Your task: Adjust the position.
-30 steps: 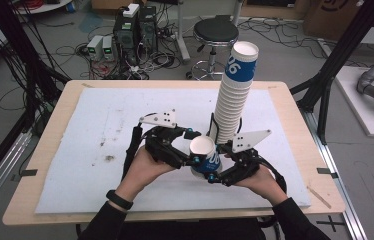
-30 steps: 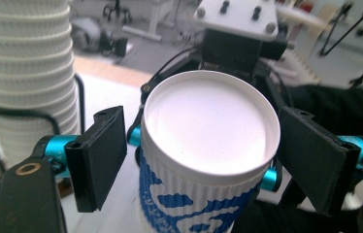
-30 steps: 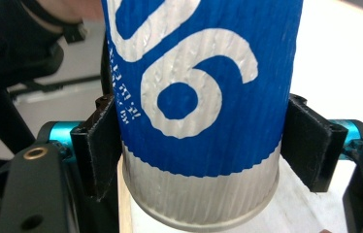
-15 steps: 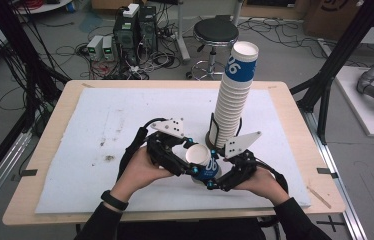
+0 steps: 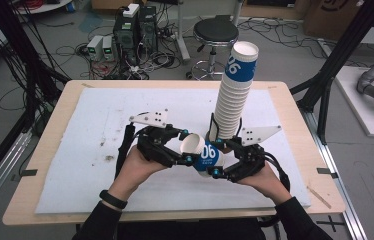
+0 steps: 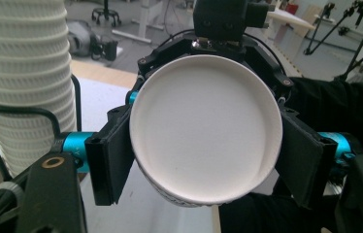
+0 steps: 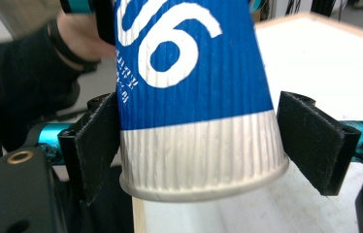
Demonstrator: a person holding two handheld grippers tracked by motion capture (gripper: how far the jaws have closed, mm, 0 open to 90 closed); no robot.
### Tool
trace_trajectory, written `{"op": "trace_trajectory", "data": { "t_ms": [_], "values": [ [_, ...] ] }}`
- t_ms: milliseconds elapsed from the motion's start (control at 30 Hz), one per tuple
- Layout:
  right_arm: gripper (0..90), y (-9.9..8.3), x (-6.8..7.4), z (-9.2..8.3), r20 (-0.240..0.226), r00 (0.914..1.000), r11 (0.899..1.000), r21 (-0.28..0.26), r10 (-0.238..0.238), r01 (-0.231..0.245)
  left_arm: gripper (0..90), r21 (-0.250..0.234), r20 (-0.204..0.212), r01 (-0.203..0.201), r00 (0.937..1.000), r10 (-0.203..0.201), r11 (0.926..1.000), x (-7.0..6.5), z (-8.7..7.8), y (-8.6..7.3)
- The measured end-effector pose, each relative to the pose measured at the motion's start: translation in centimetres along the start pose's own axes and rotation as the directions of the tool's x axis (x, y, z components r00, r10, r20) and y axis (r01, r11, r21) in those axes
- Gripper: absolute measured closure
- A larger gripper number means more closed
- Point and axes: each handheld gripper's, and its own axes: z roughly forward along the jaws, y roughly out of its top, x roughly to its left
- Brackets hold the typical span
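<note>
A blue and white ribbed paper cup [image 5: 204,154] hangs tilted above the white mat, between my two grippers. My left gripper [image 5: 187,148] is shut on it: its pads [image 6: 111,160] press both sides of the cup [image 6: 206,131], whose round white end faces that camera. My right gripper [image 5: 220,161] stands open around the cup's other end. Its jaws have just been opening, and the cup [image 7: 194,97] is still between them. One right pad [image 7: 315,145] stands clear of the cup's wall. A tall stack of matching cups [image 5: 235,95] rises just behind the grippers.
The white mat [image 5: 100,125] covers most of the wooden table [image 5: 50,212]. A black wire holder [image 6: 24,109] rings the base of the cup stack. Beyond the table are a stool [image 5: 216,32], computers [image 5: 135,25] and cables on the floor.
The cup stood mouth-up between the grippers and now lies tilted with its white end toward the left gripper. The left jaws have closed on it. The right jaws have spread apart.
</note>
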Motion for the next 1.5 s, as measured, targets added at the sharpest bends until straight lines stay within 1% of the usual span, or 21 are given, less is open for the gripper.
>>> {"op": "trace_trajectory", "data": {
  "t_ms": [33,67,100,300,333,533,600,733,833,867,967,1033,1067,1100,1167,1200,1233,1300,1400,1433,1500],
  "values": [
    [18.2,0.0,0.0,0.0,0.0,1.0,1.0,0.0,0.0,0.0,29.2,-0.012,-0.004,-0.002,1.0,0.002,0.9999,0.0,-0.1,0.0],
    [18.0,0.1,0.0,-0.2,0.0,0.9998,1.0,-0.025,0.017,-0.017,29.3,-0.033,-0.005,-0.006,1.0,0.006,0.9994,0.0,-0.3,0.0],
    [18.0,0.1,0.0,-0.2,0.0,0.9998,1.0,-0.025,0.017,-0.017,29.3,-0.033,-0.005,-0.006,1.0,0.006,0.9994,0.0,-0.3,0.0],
    [15.2,-0.1,-0.1,-0.4,0.02,0.9993,0.998,-0.053,0.03,-0.029,29.3,-0.096,-0.016,-0.005,0.9999,0.003,0.9953,0.1,-0.8,-0.1],
    [15.2,-0.2,-0.1,-0.2,0.012,0.9992,0.998,-0.052,0.039,-0.038,29.3,-0.109,-0.014,0.0,0.9999,-0.001,0.994,0.0,-0.8,-0.1],
    [15.2,-0.1,0.1,0.2,0.013,0.9995,0.998,-0.059,0.03,-0.03,29.3,-0.173,0.0,0.013,0.9999,-0.013,0.9849,0.2,-0.9,-0.3],
    [15.2,-0.2,0.0,0.5,0.01,0.9989,0.997,-0.059,0.045,-0.045,29.3,-0.174,-0.001,0.015,0.9999,-0.015,0.9845,0.2,-0.8,-0.4],
    [15.5,-0.3,0.0,0.7,0.008,0.9988,0.998,-0.047,0.049,-0.049,29.3,-0.178,-0.004,0.014,0.9999,-0.015,0.9839,0.2,-0.6,-0.6],
    [17.1,-0.3,-0.1,0.7,0.004,0.9994,0.999,-0.033,0.034,-0.034,29.3,-0.165,-0.006,0.012,0.9999,-0.014,0.9862,0.2,-0.5,-0.6],
    [17.9,-0.2,-0.2,0.5,0.001,0.9998,1.0,-0.023,0.018,-0.018,29.2,-0.154,-0.006,0.004,1.0,-0.005,0.988,0.2,-0.6,-0.6],
    [18.8,-0.2,-0.3,0.4,-0.015,0.9997,1.0,-0.01,0.02,-0.021,29.1,-0.123,0.0,0.011,0.9999,-0.011,0.9924,0.1,-0.5,-0.5],
    [19.1,-0.1,-0.3,0.3,-0.014,0.9998,1.0,0.016,0.014,-0.013,27.9,-0.071,-0.009,0.008,0.9999,-0.009,0.9975,0.1,-0.5,-0.3],
    [19.4,0.1,-0.3,0.2,-0.005,0.9999,0.999,0.051,-0.009,0.01,24.7,-0.002,-0.018,0.003,0.9998,-0.003,1.0,-0.1,-0.5,0.0],
    [19.4,0.1,-0.3,0.2,-0.005,0.9999,0.999,0.051,-0.009,0.01,24.4,-0.002,-0.018,0.003,0.9998,-0.003,1.0,-0.1,-0.5,0.0],
    [19.4,0.2,-0.2,0.1,-0.001,0.9998,0.996,0.092,-0.019,0.019,24.4,0.048,-0.037,-0.007,0.9993,0.009,0.9988,-0.3,-0.4,0.2],
    [19.4,0.4,-0.2,0.1,-0.004,0.9995,0.99,0.136,-0.03,0.03,24.3,0.072,-0.036,-0.005,0.9993,0.008,0.9974,-0.3,-0.4,0.3],
    [19.4,0.4,-0.2,0.1,-0.004,0.9995,0.99,0.136,-0.03,0.03,24.3,0.102,-0.043,-0.013,0.9989,0.018,0.9947,-0.4,-0.3,0.3],
    [19.4,0.5,-0.1,0.1,0.008,0.9992,0.982,0.182,-0.04,0.038,24.3,0.142,-0.058,-0.024,0.9977,0.033,0.9895,-0.5,0.0,0.4],
    [19.4,0.6,0.1,0.2,0.014,0.9985,0.973,0.226,-0.054,0.049,24.6,0.176,-0.062,-0.025,0.9974,0.037,0.984,-0.6,0.4,0.3],
    [19.4,0.6,0.1,0.3,0.01,0.9982,0.971,0.232,-0.059,0.055,25.5,0.186,-0.048,-0.031,0.998,0.041,0.9821,-0.5,0.4,0.3],
    [19.2,0.6,0.1,0.2,0.014,0.9979,0.969,0.241,-0.063,0.058,29.0,0.185,-0.043,-0.039,0.9979,0.048,0.9819,-0.6,0.5,0.2]
  ]
}}
